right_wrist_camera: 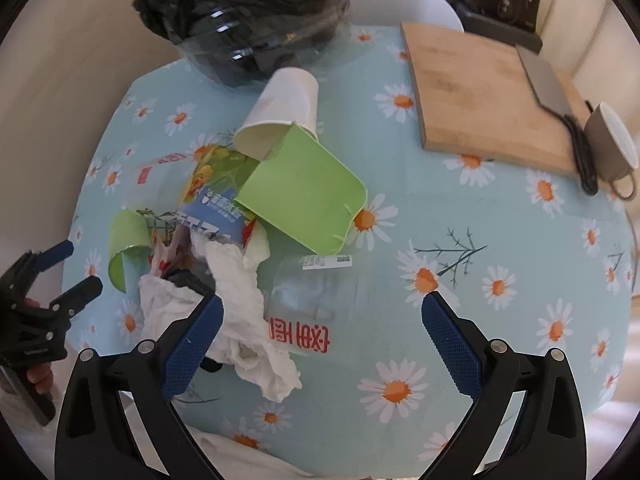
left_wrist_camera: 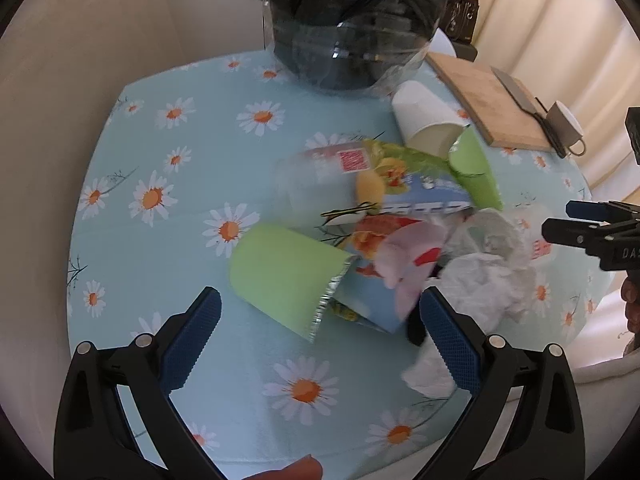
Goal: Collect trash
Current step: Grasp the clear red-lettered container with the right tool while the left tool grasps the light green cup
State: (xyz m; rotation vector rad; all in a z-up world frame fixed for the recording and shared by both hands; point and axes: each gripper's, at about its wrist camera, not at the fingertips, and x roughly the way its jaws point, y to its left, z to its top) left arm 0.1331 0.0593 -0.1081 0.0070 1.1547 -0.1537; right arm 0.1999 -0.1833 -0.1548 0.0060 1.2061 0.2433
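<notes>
From the left wrist: left claw (left_wrist_camera: 320,312) spread wide and empty, hovering low over the table (left_wrist_camera: 160,272). Just ahead between the jaws, a green cup (left_wrist_camera: 284,276) on its side; beyond it a colourful wrapper (left_wrist_camera: 384,216), a clear plastic cup (left_wrist_camera: 316,188), a white paper cup (left_wrist_camera: 424,120) and a second green container (left_wrist_camera: 476,172); crumpled tissue (left_wrist_camera: 484,268) ahead and to the right. Farthest ahead, the bin lined with a black bag (left_wrist_camera: 348,40). From the right wrist: right claw (right_wrist_camera: 322,318) likewise wide, gripping nothing. Directly ahead between the jaws, a flat clear bag with red print (right_wrist_camera: 316,300); tissue (right_wrist_camera: 240,304) touching the left finger; green tray (right_wrist_camera: 304,192) and white cup (right_wrist_camera: 280,112) farther ahead, bin (right_wrist_camera: 256,20) at the far end. Apparently nothing collected yet: the whole pile on the table, every piece left to pick up and drop in the bin.
</notes>
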